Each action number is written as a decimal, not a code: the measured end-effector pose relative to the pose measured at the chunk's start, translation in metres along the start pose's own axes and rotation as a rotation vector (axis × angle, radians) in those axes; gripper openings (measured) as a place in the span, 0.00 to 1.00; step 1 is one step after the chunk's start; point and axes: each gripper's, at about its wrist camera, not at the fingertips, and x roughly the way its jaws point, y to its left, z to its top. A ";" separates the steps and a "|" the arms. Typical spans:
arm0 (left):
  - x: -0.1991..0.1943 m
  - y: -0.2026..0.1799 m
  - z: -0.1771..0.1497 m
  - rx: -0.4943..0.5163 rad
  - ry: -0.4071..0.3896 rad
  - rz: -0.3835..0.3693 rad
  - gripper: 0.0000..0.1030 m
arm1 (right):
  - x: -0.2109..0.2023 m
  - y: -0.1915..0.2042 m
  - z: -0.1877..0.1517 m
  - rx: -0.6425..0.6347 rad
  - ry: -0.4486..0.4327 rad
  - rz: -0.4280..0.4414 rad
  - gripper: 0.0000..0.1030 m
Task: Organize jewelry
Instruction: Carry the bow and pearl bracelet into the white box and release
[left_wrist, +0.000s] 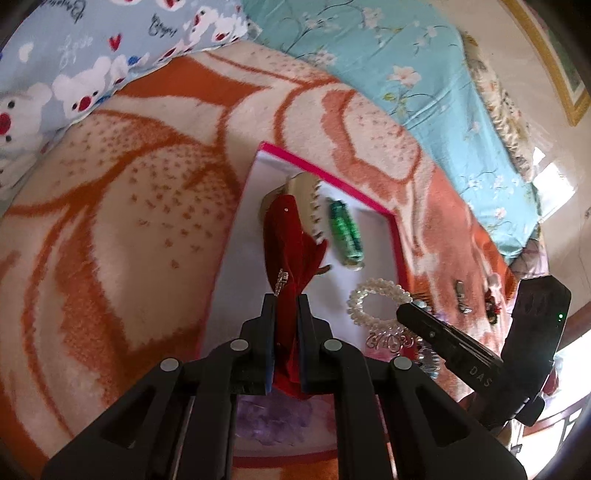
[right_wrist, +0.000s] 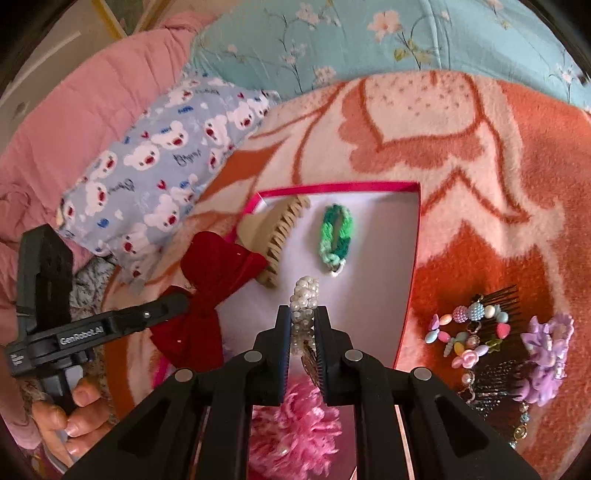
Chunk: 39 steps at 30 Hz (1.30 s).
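The left hand-held gripper (left_wrist: 287, 295) was clenched on a red velvet bow (left_wrist: 291, 236) at the pink-rimmed box's (right_wrist: 332, 187) nine o'clock edge. The right hand-held gripper (right_wrist: 303, 314) gripped a pearl scrunchie (right_wrist: 306, 295) over the box floor. A beige claw clip (right_wrist: 275, 236) and what looked like a green braided band (right_wrist: 334, 236) lay inside, at twelve o'clock.

A fuzzy orange and cream blanket (right_wrist: 461, 155) covers the bed. A teddy bear pillow (right_wrist: 159, 166) lies at 10 o'clock. A blue flowery sheet (right_wrist: 351, 44) sits at 12 o'clock.
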 end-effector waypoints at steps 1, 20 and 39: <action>0.003 0.003 -0.001 -0.008 0.006 0.002 0.07 | 0.003 -0.002 -0.001 0.002 0.006 -0.006 0.11; 0.019 0.009 -0.005 0.006 0.043 0.080 0.18 | 0.025 -0.020 -0.001 0.003 0.056 -0.052 0.24; -0.011 -0.035 -0.020 0.129 -0.017 0.138 0.52 | -0.088 -0.087 -0.030 0.141 -0.095 -0.139 0.41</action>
